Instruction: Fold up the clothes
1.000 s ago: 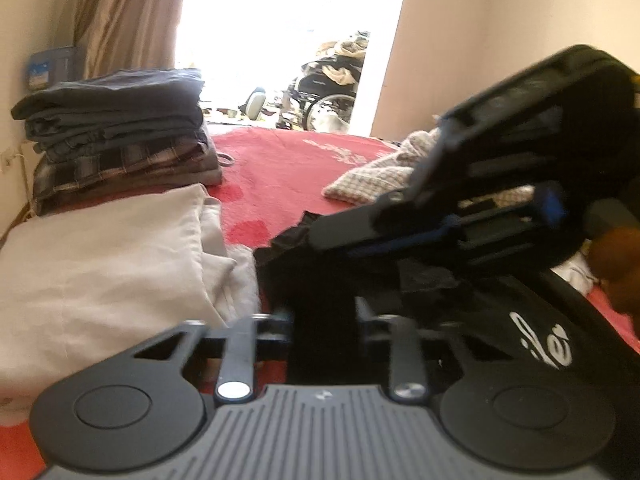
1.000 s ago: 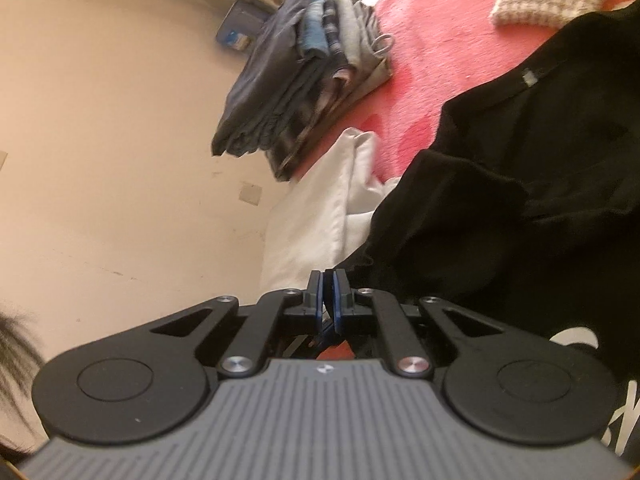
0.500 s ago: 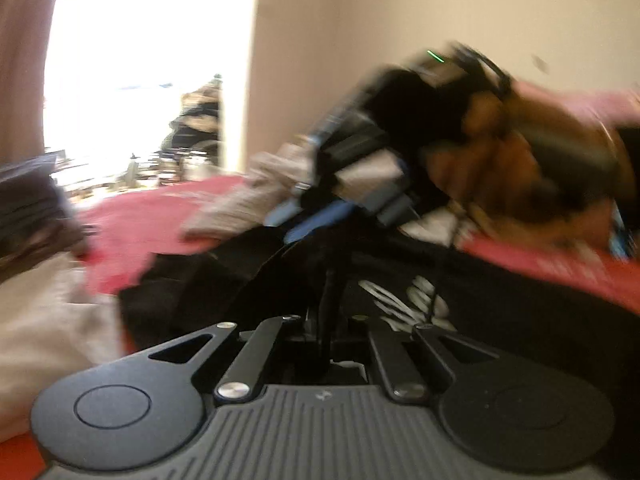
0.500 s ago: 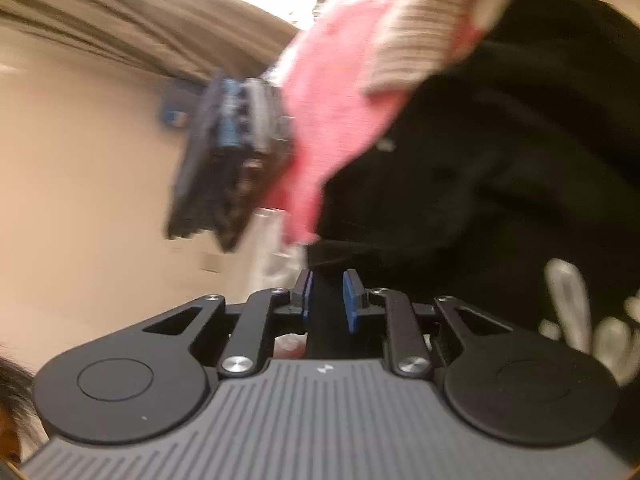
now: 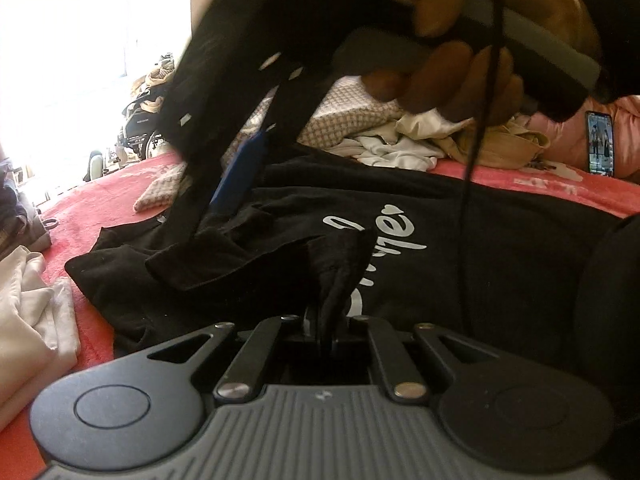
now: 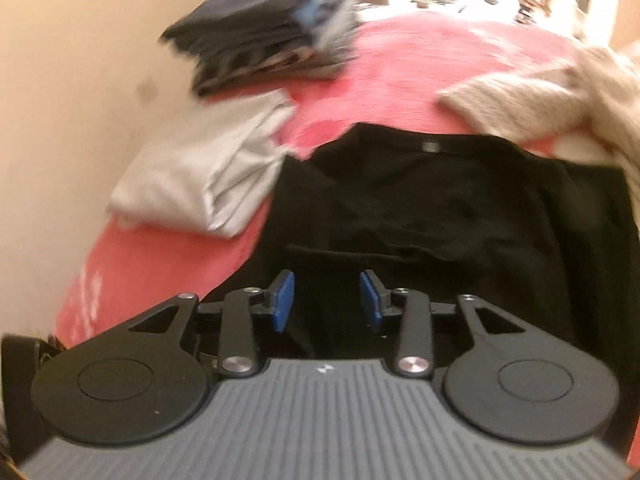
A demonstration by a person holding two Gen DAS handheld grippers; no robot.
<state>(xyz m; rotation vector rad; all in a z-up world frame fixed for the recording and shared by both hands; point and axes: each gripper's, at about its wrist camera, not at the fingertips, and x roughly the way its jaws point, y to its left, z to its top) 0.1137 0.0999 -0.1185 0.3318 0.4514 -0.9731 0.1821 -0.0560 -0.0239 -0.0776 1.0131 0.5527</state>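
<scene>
A black T-shirt [image 5: 500, 248] with white lettering lies spread on the red bedspread [image 5: 100, 204]. My left gripper [image 5: 320, 330] is shut on a raised fold of the black T-shirt. My right gripper [image 6: 327, 300] is open, its blue pads [image 6: 282, 304] apart and empty, just above the black T-shirt [image 6: 460, 208] near its collar. In the left wrist view the right gripper [image 5: 240, 168] hangs over the shirt, held by a hand.
A folded cream garment [image 6: 200, 172] lies left of the shirt, and a stack of folded dark clothes [image 6: 264, 44] stands behind it by the wall. A heap of unfolded clothes [image 5: 400, 136] and a phone [image 5: 599, 142] lie beyond the shirt.
My right gripper has opened and let go of the shirt, swinging upright over it. My left gripper has shut on a shirt fold and turned right.
</scene>
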